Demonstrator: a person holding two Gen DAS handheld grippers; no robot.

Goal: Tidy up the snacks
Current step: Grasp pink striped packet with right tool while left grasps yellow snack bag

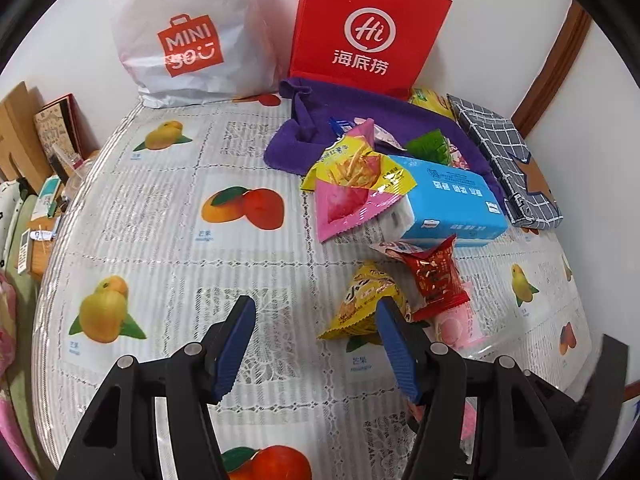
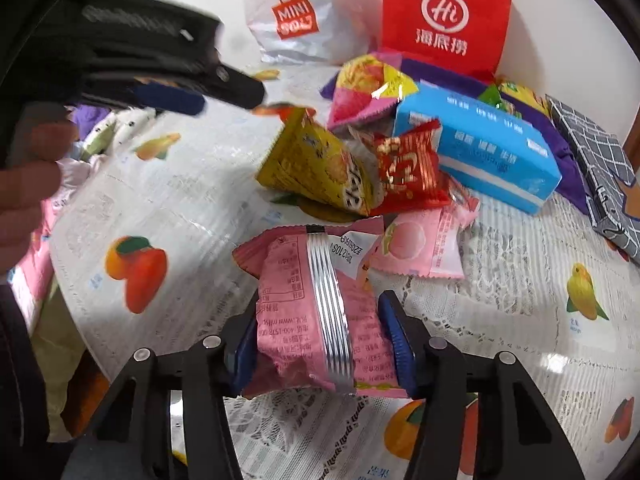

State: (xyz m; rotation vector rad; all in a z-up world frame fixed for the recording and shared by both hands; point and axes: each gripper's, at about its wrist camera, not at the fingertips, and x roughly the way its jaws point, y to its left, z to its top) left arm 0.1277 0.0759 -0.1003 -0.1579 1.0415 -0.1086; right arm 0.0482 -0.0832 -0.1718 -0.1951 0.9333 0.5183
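My right gripper [image 2: 320, 308] is shut on a pink snack packet [image 2: 288, 312] with a silver seam, both blue pads pressing its sides just above the tablecloth. Behind it lie a pale pink peach packet [image 2: 420, 248], a red sweet packet [image 2: 408, 168] and a yellow packet [image 2: 320, 168]. My left gripper [image 1: 316, 312] hangs open over the fruit-print tablecloth [image 1: 168, 216] with nothing between its fingers. The yellow packet [image 1: 366, 304] lies just beyond its right finger, with the red packet [image 1: 434, 276] behind. In the right wrist view the left gripper [image 2: 208, 96] shows blurred at the upper left.
A blue tissue pack [image 1: 448, 200] has pink and yellow triangular packets [image 1: 348, 196] leaning on it, on a purple cloth [image 1: 312, 136]. A red paper bag [image 1: 368, 28] and a white shopping bag [image 1: 188, 36] stand against the wall. A checked grey pouch [image 1: 512, 164] lies right. A person's hand [image 2: 24, 192] shows left.
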